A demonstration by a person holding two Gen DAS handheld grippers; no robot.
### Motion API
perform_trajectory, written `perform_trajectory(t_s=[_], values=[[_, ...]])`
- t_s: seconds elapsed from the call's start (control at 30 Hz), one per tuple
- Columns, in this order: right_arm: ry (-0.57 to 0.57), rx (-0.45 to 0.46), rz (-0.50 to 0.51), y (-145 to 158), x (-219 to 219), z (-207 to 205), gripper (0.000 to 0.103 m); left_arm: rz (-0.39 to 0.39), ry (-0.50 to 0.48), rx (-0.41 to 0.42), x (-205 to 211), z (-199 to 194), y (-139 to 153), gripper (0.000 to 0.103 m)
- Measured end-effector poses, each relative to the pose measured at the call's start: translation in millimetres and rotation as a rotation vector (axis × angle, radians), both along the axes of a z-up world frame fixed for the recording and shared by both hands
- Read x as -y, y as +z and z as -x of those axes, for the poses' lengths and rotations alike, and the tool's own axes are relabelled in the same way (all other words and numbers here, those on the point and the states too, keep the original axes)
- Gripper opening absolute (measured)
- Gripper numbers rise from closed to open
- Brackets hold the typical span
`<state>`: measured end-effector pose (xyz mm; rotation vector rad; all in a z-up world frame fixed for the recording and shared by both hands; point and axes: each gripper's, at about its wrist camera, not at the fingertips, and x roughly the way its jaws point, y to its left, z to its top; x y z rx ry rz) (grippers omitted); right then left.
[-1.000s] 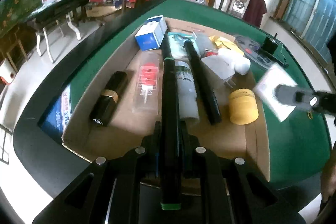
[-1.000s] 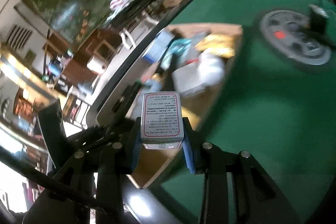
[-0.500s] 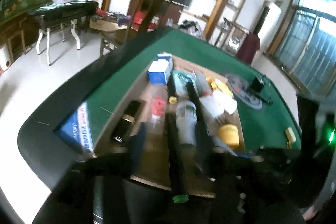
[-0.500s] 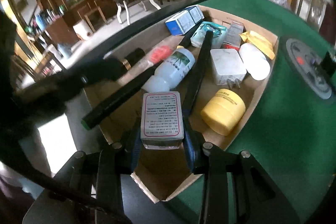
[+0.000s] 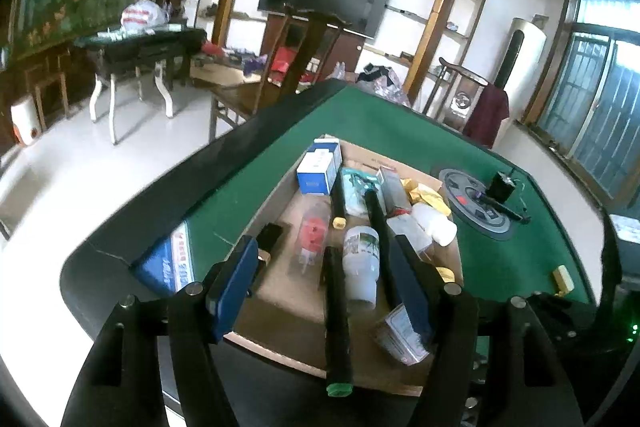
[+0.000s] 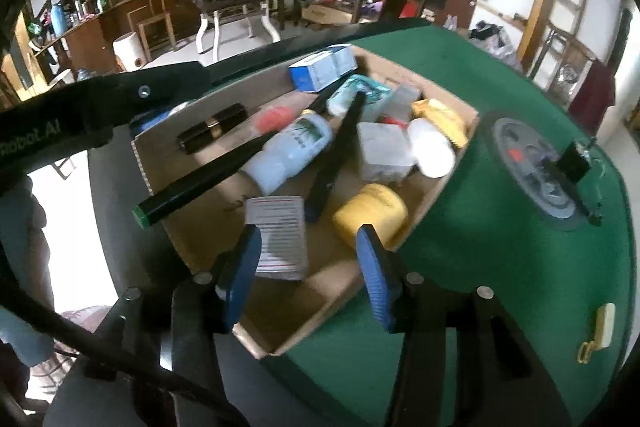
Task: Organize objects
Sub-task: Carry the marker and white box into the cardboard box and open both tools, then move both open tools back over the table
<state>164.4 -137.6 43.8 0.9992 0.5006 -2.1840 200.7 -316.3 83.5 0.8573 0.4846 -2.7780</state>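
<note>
Both grippers have just let go of what they carried into the cardboard box [image 6: 472, 125] on the green tabletop [image 6: 500, 267]. A second ago the left gripper [image 5: 332, 275] was clenched on the long black stick with the green end cap [image 5: 338, 327]; now its jaws are opening, the blue pads stand clear on either side, and the stick lies loose in the box, its green end poking over the near edge beside the white bottle [image 5: 362, 263]. The right gripper [image 6: 308, 267] held the small white carton with the red-bordered label [image 6: 278, 237] upright between its pads until half a second ago; its jaws are opening too, and the carton now lies flat on the box floor, between the pads but not pressed by them, just beside the yellow jar [image 6: 370, 213]. The right-wrist view is blurred around the carton, so whether it has fully settled is hard to tell. Judging from this, two more items have been delivered, and the box now also holds the blue-and-white box [image 6: 322, 67], the black-and-gold tube [image 6: 212, 127] and the white charger block [image 6: 384, 151]. A small yellow object [image 6: 602, 327] lies on the felt outside the box and looks like a likely next pick.
</note>
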Motion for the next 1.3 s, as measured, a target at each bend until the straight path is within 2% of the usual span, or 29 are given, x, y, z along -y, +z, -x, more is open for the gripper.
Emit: perform_trajectory(t_s=[0.27,0.63,0.8,0.87,0.9,0.93,1.1,1.3], values=[[-0.096,-0.027,0.020,8.7,-26.2,14.7,0.051,0.123,0.043,-0.036,-20.8,-3.0,12.0,0.066],[-0.178,-0.061,0.038,15.0,-55.1,20.5,0.051,0.189,0.017,-0.047,-49.1,-5.6,21.9,0.066],[-0.194,-0.072,0.050,17.1,-66.8,22.6,0.052,0.248,0.031,-0.066,-64.2,-6.7,28.9,0.066],[-0.202,-0.075,0.058,18.0,-71.8,24.1,0.057,0.281,0.042,-0.077,-71.8,-8.2,31.9,0.067],[-0.204,-0.077,0.061,18.4,-73.9,24.4,0.057,0.293,0.045,-0.082,-74.8,-8.9,33.5,0.072],[-0.208,-0.079,0.064,18.6,-76.2,25.1,0.057,0.309,0.049,-0.092,-78.3,-9.9,35.2,0.076],[-0.221,-0.079,0.073,18.6,-87.4,27.9,0.057,0.372,0.046,-0.099,-98.0,-8.9,38.1,0.081],[-0.288,-0.069,0.074,19.5,-118.6,42.1,0.057,0.401,-0.013,-0.085,-125.3,1.5,39.4,0.082]])
